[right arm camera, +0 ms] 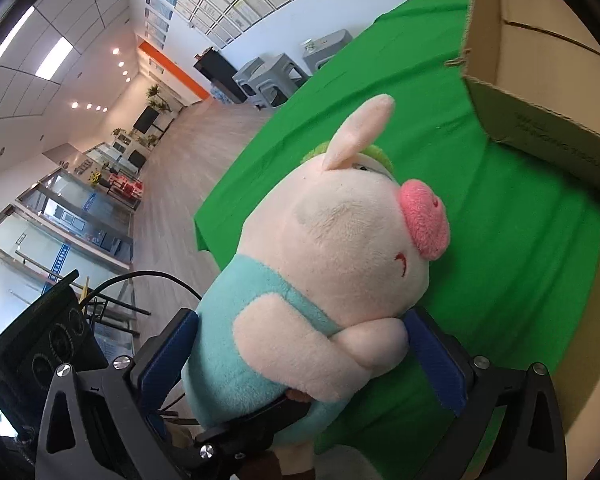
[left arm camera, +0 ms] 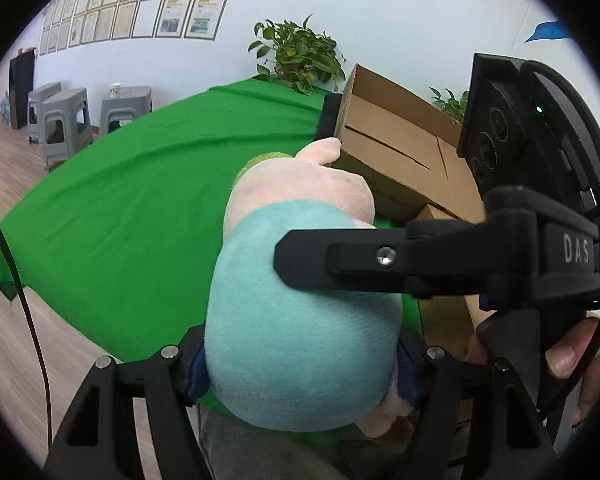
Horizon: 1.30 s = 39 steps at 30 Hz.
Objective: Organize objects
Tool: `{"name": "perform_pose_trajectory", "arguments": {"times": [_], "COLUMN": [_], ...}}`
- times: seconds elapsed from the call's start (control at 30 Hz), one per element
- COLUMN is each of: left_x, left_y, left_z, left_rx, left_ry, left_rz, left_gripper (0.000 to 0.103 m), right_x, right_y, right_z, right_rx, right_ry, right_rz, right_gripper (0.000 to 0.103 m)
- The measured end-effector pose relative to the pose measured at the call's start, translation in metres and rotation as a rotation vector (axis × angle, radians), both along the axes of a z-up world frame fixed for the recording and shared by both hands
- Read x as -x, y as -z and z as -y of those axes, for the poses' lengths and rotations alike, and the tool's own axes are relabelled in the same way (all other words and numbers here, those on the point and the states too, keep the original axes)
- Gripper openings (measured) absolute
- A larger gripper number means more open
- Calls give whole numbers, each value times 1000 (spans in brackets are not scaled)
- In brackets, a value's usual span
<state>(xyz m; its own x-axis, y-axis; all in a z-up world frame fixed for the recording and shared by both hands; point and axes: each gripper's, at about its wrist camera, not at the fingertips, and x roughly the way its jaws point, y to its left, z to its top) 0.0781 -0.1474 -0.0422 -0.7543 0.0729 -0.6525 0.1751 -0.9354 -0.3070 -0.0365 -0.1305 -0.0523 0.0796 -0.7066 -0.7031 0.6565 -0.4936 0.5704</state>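
A plush pig (left arm camera: pixel 300 320) with a pink head and a teal shirt is held in the air above the green-covered table (left arm camera: pixel 120 200). My left gripper (left arm camera: pixel 300 372) is shut on its teal body from below. My right gripper (right arm camera: pixel 300 352) is also shut on the pig (right arm camera: pixel 320 272), its blue pads (right arm camera: pixel 440 360) pressing both sides of the body; one of its fingers (left arm camera: pixel 340 260) crosses the pig in the left wrist view. An open cardboard box (left arm camera: pixel 400 152) stands just beyond the pig's head and shows at the upper right of the right wrist view (right arm camera: pixel 540 92).
Potted plants (left arm camera: pixel 300 56) stand behind the box against the wall. Grey plastic stools (left arm camera: pixel 64 120) stand on the wooden floor at the far left. The table's edge (right arm camera: pixel 204 224) drops off to the floor on the left.
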Motion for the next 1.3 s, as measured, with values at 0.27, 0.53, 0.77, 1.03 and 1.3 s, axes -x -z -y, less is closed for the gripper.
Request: {"name": "perform_pose_trajectory", "arguments": {"times": [0.27, 0.53, 0.77, 1.03, 1.3], "left_x": [19, 95, 146, 194, 226], "left_y": [-31, -106, -171, -141, -80], "left_z": [-24, -83, -100, -84, -63], "left_rx": [72, 197, 280, 252, 211], "left_ry": [55, 258, 358, 323, 259], "left_rz": [-107, -366, -566, -465, -263], "left_gripper": [70, 70, 70, 70, 70], "right_x": [-1, 42, 74, 142, 225], "right_y": [-35, -139, -274, -263, -122], "right_z": [-24, -117, -194, -175, -86], "right_rx": [99, 219, 291, 279, 208], "right_ry": [76, 255, 321, 309, 256], "right_rz": [-113, -382, -596, -514, -340], "right_gripper": [96, 88, 86, 86, 84]}}
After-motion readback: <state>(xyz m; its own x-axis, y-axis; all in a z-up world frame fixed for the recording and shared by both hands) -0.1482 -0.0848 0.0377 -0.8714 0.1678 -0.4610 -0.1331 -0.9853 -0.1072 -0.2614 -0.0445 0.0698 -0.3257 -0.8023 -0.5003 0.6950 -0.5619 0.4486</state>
